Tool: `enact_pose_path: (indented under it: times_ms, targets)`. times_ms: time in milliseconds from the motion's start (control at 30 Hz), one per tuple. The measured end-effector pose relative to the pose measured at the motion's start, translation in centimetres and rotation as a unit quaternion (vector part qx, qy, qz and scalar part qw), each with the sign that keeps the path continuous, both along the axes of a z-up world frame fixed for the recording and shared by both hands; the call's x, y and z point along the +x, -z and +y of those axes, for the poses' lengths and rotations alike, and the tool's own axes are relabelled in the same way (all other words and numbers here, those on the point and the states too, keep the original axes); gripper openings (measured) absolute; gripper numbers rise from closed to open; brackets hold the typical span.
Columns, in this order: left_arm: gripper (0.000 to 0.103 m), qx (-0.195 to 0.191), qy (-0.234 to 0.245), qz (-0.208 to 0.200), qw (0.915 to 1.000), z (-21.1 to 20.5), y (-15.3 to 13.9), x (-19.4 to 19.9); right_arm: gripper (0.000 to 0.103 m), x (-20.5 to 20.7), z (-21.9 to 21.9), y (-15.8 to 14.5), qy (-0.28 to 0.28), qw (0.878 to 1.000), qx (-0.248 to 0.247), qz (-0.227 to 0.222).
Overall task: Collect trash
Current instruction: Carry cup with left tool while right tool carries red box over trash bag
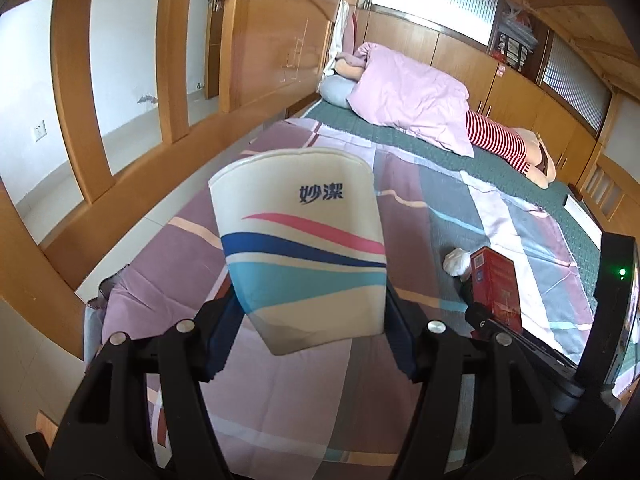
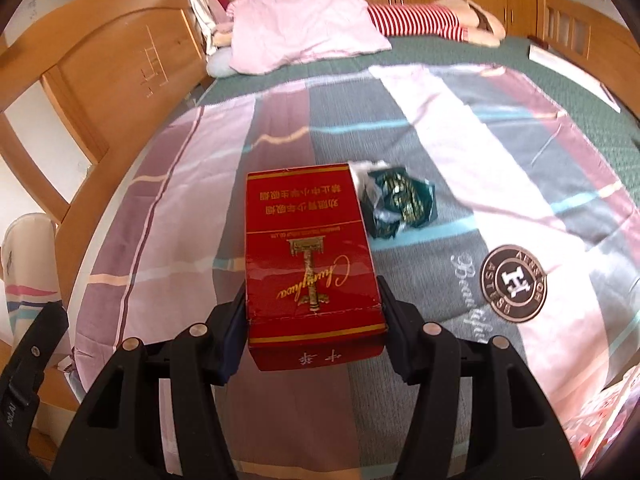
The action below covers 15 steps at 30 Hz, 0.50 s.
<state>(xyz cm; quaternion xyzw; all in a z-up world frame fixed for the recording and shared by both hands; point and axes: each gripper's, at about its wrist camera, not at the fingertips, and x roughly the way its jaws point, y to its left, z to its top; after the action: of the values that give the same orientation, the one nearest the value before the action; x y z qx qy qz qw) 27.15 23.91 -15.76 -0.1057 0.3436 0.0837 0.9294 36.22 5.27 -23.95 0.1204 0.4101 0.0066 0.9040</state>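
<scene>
While each gripper (image 1: 306, 316) (image 2: 314, 328) grips trash, bedspread (image 2: 460, 152) lies open.

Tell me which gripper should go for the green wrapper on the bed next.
Neither is free: the left gripper holds a paper cup, the right gripper a red box. Once emptied, probably the right: the green wrapper lies just past its box, right of it.
</scene>
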Motion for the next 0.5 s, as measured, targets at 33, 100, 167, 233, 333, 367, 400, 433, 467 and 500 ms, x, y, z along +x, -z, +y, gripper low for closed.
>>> enact_pose_path:
  times_ms: [33,100,167,233,333,367,400,433,467,500]
  targets:
    - [0.065,0.001,-0.001,-0.002,1.0000,-0.1,-0.1,0.0,0.058,-0.1,0.0,-0.2,0.000,1.000,0.001,-0.007]
    - [0.065,0.005,-0.003,-0.007,1.0000,0.0,-0.4,-0.3,0.058,-0.4,0.0,-0.7,0.000,1.000,-0.001,-0.022]
    - [0.065,0.004,-0.002,-0.011,0.9999,0.0,-0.6,-0.6,0.058,-0.6,0.0,-1.0,0.001,0.999,-0.004,-0.033]
    - [0.065,0.001,-0.012,-0.016,0.9998,0.6,-0.8,-0.9,0.058,-1.1,-0.8,-1.3,0.017,0.999,0.005,-0.043]
    - [0.065,-0.014,-0.036,-0.019,0.9991,2.0,-0.9,-1.2,0.058,-2.7,-4.0,-1.7,0.090,0.993,0.026,-0.065]
    - [0.065,-0.018,-0.042,-0.018,0.9988,2.4,-0.9,-1.2,0.058,-3.2,-5.2,-1.8,0.122,0.990,0.029,-0.071]
    - [0.065,-0.024,-0.050,-0.016,0.9983,2.9,-0.8,-1.3,0.058,-3.8,-6.8,-1.8,0.155,0.984,0.039,-0.076]
    - [0.065,-0.030,-0.056,-0.014,0.9979,3.4,-0.8,-1.3,0.058,-4.4,-8.3,-1.6,0.185,0.978,0.058,-0.078]
    - [0.065,-0.034,-0.059,-0.013,0.9976,3.6,-0.8,-1.4,0.058,-4.7,-9.6,-1.2,0.208,0.972,0.074,-0.075]
    - [0.065,-0.039,-0.063,-0.012,0.9972,4.0,-0.8,-1.4,0.058,-4.8,-10.3,-0.9,0.220,0.969,0.085,-0.071]
